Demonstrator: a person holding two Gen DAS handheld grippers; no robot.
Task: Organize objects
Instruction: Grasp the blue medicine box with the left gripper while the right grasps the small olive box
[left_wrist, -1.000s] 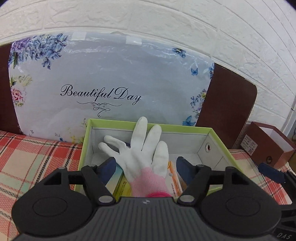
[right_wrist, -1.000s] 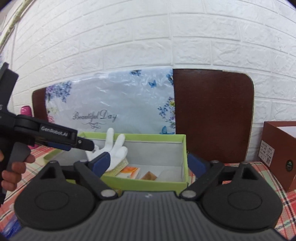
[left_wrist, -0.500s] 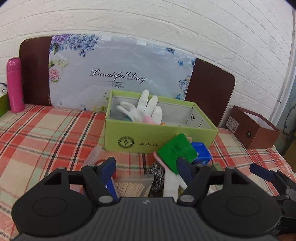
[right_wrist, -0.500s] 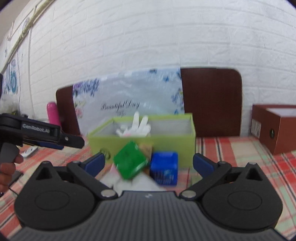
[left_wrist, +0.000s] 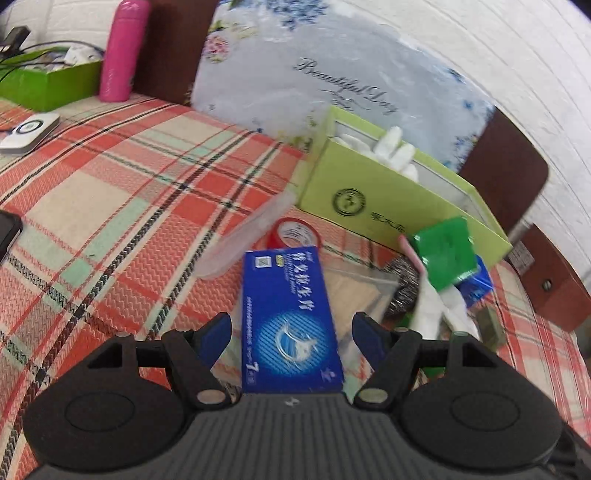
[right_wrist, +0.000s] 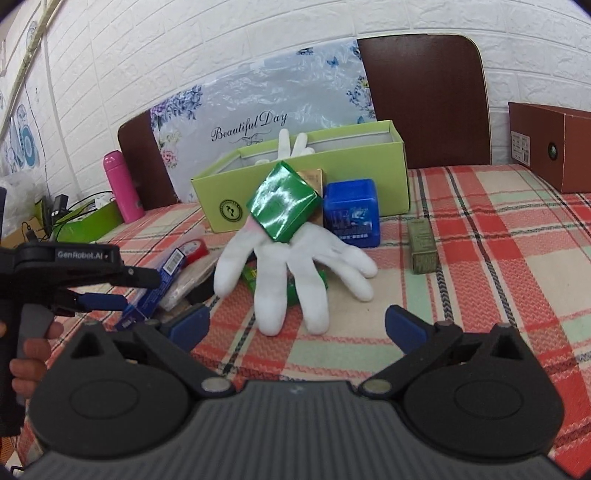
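Left gripper (left_wrist: 291, 328): jaws apart, straddling a flat blue box (left_wrist: 290, 321) low in the centre of its frame; the pads stand clear of the box on both sides.
Right gripper (right_wrist: 297, 323): jaws have just been opening and now stand wide, nothing between them, only bare checked cloth (right_wrist: 498, 236).
Glove on the cloth (right_wrist: 295, 269): white, fingers spread toward the lower middle of the right view, just above the open jaws.
Green packet (right_wrist: 282, 203): shiny, tilted on a corner, resting on the glove's cuff end at frame centre.
Blue cube box (right_wrist: 351, 212): right of the green packet, in front of the lime box.
Lime-green box (right_wrist: 306, 184): open-topped, centre of the frame; a second white glove (right_wrist: 291, 142) pokes up out of it.
Red tape roll (left_wrist: 293, 234): just above the flat blue box in the left view, beside a clear plastic case (left_wrist: 251, 236).
Olive small box (right_wrist: 421, 245): alone on the cloth, right of centre.
Pink bottle (right_wrist: 122, 186): upright at the left, by the brown headboard.
Person's hand (right_wrist: 29, 350): at the left edge, gripping the left tool's handle.
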